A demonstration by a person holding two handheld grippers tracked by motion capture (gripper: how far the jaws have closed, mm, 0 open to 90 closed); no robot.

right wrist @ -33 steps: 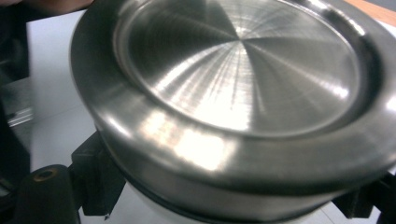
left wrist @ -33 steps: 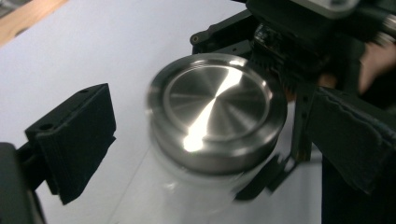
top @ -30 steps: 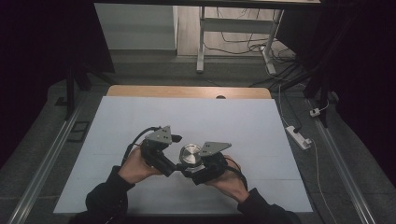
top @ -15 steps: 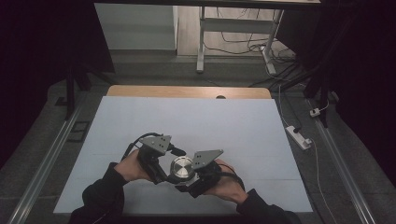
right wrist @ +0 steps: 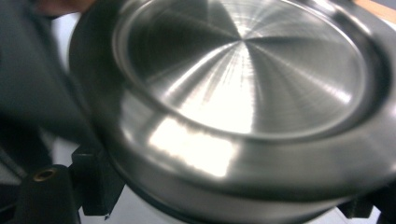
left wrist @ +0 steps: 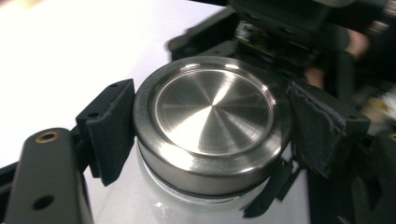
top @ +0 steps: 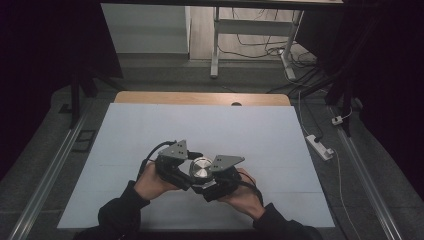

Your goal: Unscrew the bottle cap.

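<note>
A second ago the left gripper [top: 187, 167] stood up and to the left of the jar [top: 202, 168], its jaws wide and nothing between them. Since then it has come in beside the jar and its jaws have just been closing; now, in the left gripper view, both black pads [left wrist: 112, 128] press on the rim of the steel lid [left wrist: 212, 121], one on each side. The right gripper [top: 210, 182] has kept its place low on the jar, clamped on the body below the lid, and the pair of hands has drifted a little toward the person's edge of the table [top: 280, 130]. The jar is held between the two grippers, near the middle of the white table's near half; whether its base touches the surface cannot be told. The high view gives the layout: the person's left hand [top: 150, 181] and right hand [top: 245, 192] come in from the bottom, and the grey plates on the grippers flank the round lid. The left gripper view adds the pale, see-through body under the lid and the right gripper behind it. The right gripper view is taken from so close that the lid's brushed top [right wrist: 243, 74] looms large and blurred, with a dark pad [right wrist: 95, 179] just under its rim at lower left.
</note>
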